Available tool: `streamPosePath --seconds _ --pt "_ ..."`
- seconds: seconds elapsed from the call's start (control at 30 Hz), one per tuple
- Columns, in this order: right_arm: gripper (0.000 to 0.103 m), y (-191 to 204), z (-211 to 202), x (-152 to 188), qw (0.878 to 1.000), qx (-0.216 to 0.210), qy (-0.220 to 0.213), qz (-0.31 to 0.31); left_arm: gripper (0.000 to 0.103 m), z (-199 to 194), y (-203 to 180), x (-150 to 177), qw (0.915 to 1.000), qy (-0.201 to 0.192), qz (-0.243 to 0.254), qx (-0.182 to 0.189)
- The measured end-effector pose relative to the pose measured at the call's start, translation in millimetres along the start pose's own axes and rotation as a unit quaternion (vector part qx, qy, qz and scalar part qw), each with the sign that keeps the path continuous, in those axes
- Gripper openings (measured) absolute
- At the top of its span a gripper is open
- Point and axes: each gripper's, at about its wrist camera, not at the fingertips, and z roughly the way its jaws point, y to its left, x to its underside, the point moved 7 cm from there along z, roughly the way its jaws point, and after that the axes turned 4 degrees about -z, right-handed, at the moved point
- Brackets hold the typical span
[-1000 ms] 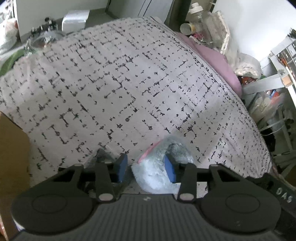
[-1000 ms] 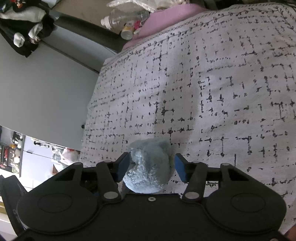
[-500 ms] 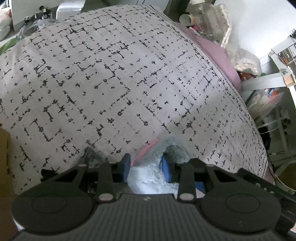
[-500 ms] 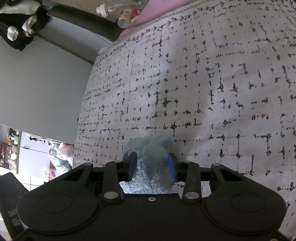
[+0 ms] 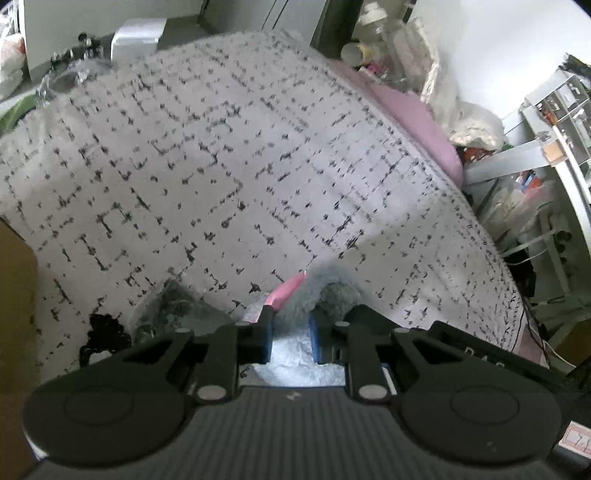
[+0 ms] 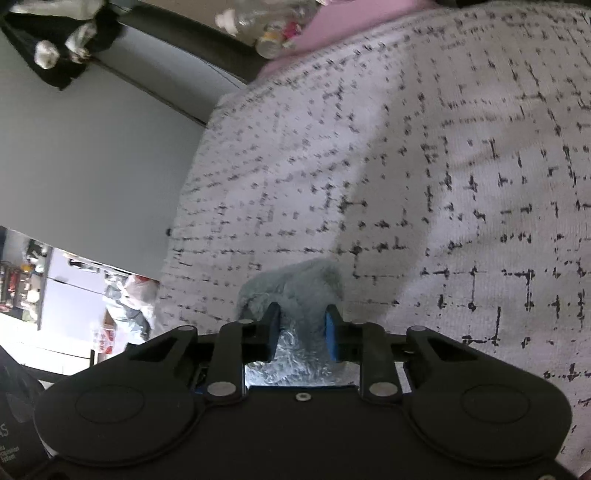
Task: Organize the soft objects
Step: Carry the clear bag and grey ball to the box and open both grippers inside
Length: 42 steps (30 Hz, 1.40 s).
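Left hand-held gripper (image 5: 291,334): pointing forward and down over the bed (image 5: 229,177), its blue pads nearly closed and pinching a grey fluffy soft item (image 5: 325,291) with a pink part at 11 o'clock.

Right hand-held gripper (image 6: 302,334): angling down over the same patterned bed (image 6: 443,184), pads narrowly parted and squeezing a grey furry soft toy (image 6: 295,284) at 12 o'clock.

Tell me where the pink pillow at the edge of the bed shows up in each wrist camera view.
Left wrist: pink pillow sits upper right, past the patterned bedspread.
Right wrist: pink pillow sits along the top edge, centre-right, above the bedspread.
Shared landmark: the clear bottles beside the pillow.
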Motion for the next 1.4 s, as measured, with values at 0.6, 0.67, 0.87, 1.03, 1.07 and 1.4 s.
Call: streamPosePath --seconds 0.6,0.67,0.87,1.03,1.07,1.4 --pt "0.024 44 -56 11 0.994 -0.086 -0.033 -0.059 0.018 -85 -12 5 0.9965 -0.081 0.013 -0.016" --pt "0.024 49 -60 14 0.993 -0.092 -0.034 -0.066 0.018 -92 -9 6 0.9961 -0.085 0.010 -0.018" --pt "0.024 61 -66 20 0.990 -0.109 -0.036 -0.081 0.018 -111 -4 8 0.9945 -0.101 0.006 -0.027" --pt "0.024 74 -70 27 0.987 -0.122 -0.037 -0.097 0.018 -124 3 7 0.9932 -0.112 0.000 -0.031" --pt "0.024 77 -71 28 0.986 -0.124 -0.037 -0.101 0.018 -126 5 7 0.9929 -0.115 0.000 -0.032" --pt "0.024 104 -72 44 0.981 -0.144 -0.033 -0.128 0.018 -147 29 3 0.9908 -0.129 -0.015 -0.038"
